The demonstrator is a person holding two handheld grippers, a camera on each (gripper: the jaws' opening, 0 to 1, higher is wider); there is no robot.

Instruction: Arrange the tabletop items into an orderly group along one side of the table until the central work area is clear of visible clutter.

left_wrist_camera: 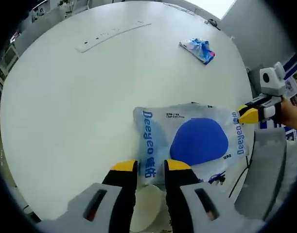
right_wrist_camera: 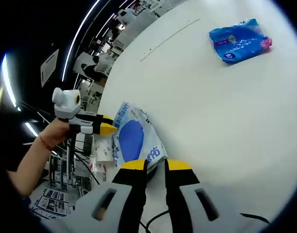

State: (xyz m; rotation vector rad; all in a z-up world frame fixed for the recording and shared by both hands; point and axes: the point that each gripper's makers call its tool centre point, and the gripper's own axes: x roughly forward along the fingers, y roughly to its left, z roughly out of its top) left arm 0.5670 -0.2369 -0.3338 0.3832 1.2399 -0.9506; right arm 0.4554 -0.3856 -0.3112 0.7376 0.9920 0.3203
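Yellow-tipped, our left gripper (left_wrist_camera: 150,167) is pinching the near edge of the large white-and-blue soft plastic pack (left_wrist_camera: 192,143); our right gripper (right_wrist_camera: 155,166) is clamping its opposite end at the white round table's (left_wrist_camera: 65,121) rim. Pulling unevenly, we are risking tearing or dropping it. Open tabletop is stretching toward the small blue packet (right_wrist_camera: 239,40).

The right hand-held gripper (right_wrist_camera: 151,165) pinches the near edge of a large wipes pack (right_wrist_camera: 133,138) on the white counter (right_wrist_camera: 197,97). The left hand-held gripper (right_wrist_camera: 108,127) grips the pack's far side. A small blue packet (right_wrist_camera: 239,40) lies well beyond the pack.
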